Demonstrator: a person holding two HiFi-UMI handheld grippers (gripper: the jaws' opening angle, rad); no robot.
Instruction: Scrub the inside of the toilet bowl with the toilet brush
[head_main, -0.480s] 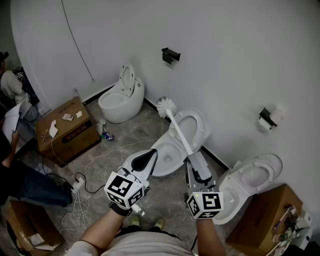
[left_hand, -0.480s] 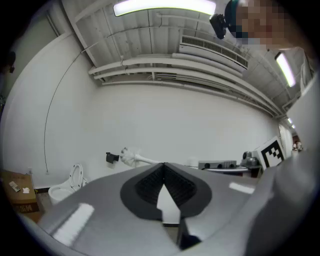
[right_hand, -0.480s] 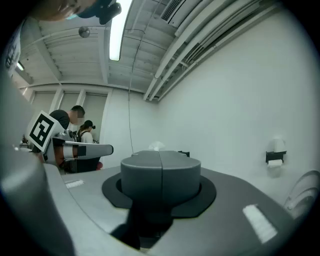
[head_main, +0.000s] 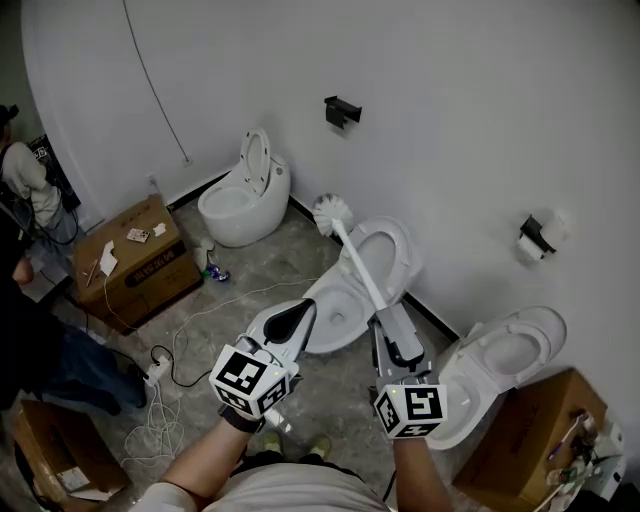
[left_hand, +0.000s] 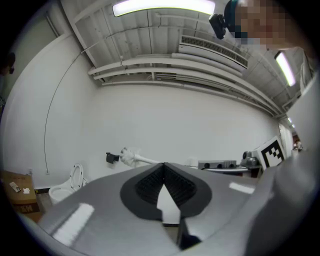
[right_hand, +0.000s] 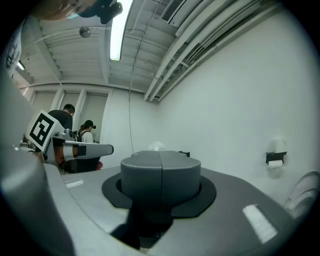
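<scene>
My right gripper (head_main: 388, 325) is shut on the handle of the white toilet brush (head_main: 352, 258). The brush slants up and left, with its bristle head (head_main: 331, 212) in the air above the middle toilet's raised lid (head_main: 392, 250). That toilet's open bowl (head_main: 338, 312) lies below both grippers. The left gripper (head_main: 298, 310) hovers over the bowl's near left rim, jaws shut with nothing between them. In the left gripper view the jaw tips (left_hand: 164, 167) meet, and the brush head (left_hand: 128, 156) shows beyond them. The right gripper view shows the shut jaws (right_hand: 160, 156) and a bit of bristle (right_hand: 156, 146) above them.
A second toilet (head_main: 240, 195) stands at the back left, a third (head_main: 500, 365) at the right. Cardboard boxes (head_main: 135, 260) (head_main: 530, 440) and loose cables (head_main: 185, 345) lie on the floor. A person (head_main: 35, 340) is at the left edge. Paper holders (head_main: 341, 110) (head_main: 535, 237) hang on the wall.
Both grippers and the brush have hardly moved. The person at the left edge has shifted position.
</scene>
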